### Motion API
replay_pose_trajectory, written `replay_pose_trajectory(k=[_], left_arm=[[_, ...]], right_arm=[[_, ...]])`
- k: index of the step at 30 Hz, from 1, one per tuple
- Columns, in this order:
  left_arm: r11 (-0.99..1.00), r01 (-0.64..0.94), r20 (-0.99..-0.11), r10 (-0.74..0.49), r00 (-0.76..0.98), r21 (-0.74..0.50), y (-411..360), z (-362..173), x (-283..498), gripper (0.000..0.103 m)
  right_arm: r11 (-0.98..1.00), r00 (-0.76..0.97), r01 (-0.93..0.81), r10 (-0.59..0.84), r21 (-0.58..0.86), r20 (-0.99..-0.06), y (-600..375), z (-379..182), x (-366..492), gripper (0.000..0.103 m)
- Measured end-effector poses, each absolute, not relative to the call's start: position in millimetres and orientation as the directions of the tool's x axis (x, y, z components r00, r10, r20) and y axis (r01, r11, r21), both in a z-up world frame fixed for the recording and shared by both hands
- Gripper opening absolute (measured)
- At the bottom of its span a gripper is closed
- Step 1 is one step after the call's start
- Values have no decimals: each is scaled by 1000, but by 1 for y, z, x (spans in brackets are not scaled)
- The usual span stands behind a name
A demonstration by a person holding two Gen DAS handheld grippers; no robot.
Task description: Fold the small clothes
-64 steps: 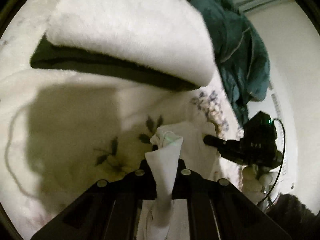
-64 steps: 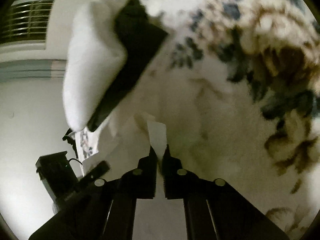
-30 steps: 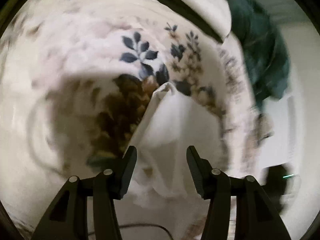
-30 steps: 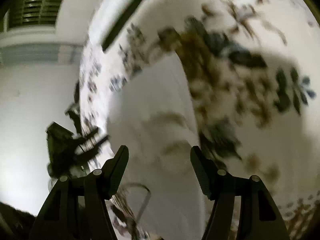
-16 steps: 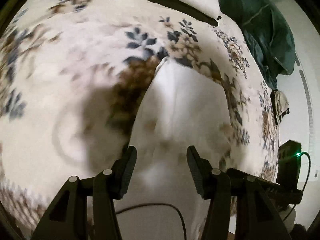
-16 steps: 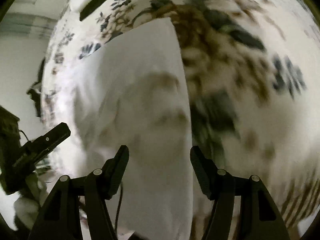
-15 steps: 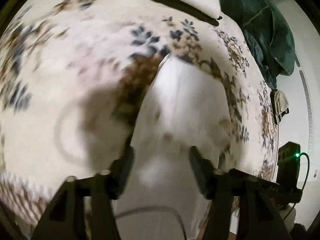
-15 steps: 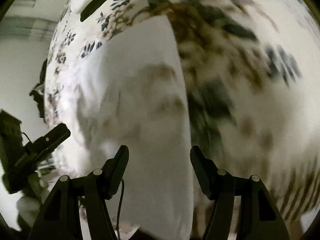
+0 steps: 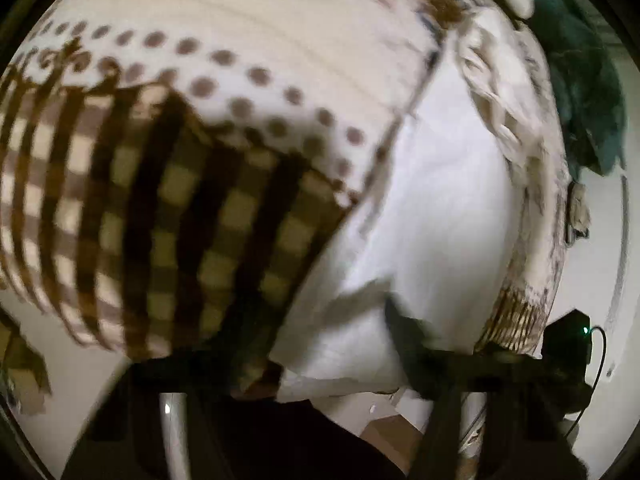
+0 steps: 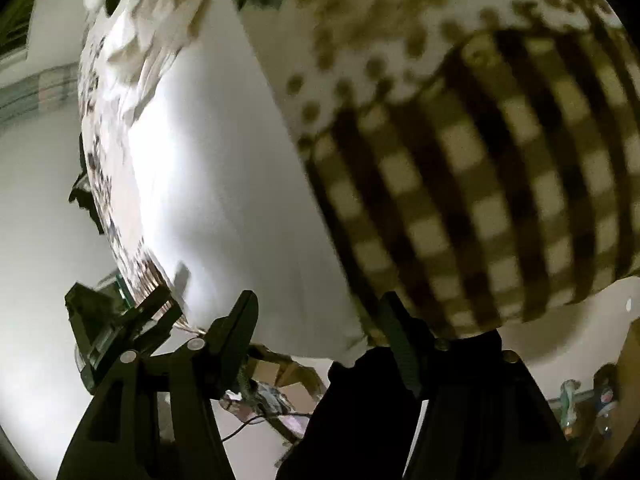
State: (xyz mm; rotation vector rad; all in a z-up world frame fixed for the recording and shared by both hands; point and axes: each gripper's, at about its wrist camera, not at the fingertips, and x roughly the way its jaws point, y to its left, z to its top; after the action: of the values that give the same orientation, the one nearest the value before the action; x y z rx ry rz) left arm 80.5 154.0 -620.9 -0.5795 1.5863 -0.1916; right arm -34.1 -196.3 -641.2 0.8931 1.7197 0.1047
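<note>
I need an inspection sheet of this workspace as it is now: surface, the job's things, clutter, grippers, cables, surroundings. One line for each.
Surface: bed blanket, dotted with a checked border; picture blurred.
Job's things: white garment lying spread on the blanket.
Clutter: teal cloth heaped at the far side.
Grippers: right gripper open, jaws have just been closing, garment's near edge between them; left gripper at the garment's other near corner, jaws have just been closing, grip cannot be told.
Cables: thin black cable beside a black device with a green light.
Surroundings: white wall.
</note>
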Motion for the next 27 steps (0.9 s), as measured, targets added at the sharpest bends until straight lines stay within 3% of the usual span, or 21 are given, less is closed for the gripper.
replay_pose_trajectory(k=[1, 2, 6, 16, 21, 27], left_arm=[[860, -228, -884, -468, 6, -456, 150, -617, 79, 2], [863, -203, -884, -467, 26, -462, 145, -611, 75, 2], [855, -182, -874, -475, 99, -485, 140, -587, 59, 2], [709, -327, -777, -606, 171, -625, 165, -578, 47, 1], [798, -184, -818, -553, 157, -574, 139, -548, 53, 2], [821, -255, -858, -505, 92, -511, 146, -585, 38, 1]], right_arm=[[722, -88, 497, 595, 482, -799, -188, -642, -31, 16], [740, -94, 484, 575, 467, -813, -182, -641, -33, 7], [797, -48, 425, 494, 430, -868, -171, -620, -40, 3], [874, -58, 352, 379, 336, -924, -185, -603, -46, 2], [889, -68, 312, 372, 334, -926, -173, -603, -37, 2], [907, -112, 306, 335, 288, -936, -172, -610, -43, 2]])
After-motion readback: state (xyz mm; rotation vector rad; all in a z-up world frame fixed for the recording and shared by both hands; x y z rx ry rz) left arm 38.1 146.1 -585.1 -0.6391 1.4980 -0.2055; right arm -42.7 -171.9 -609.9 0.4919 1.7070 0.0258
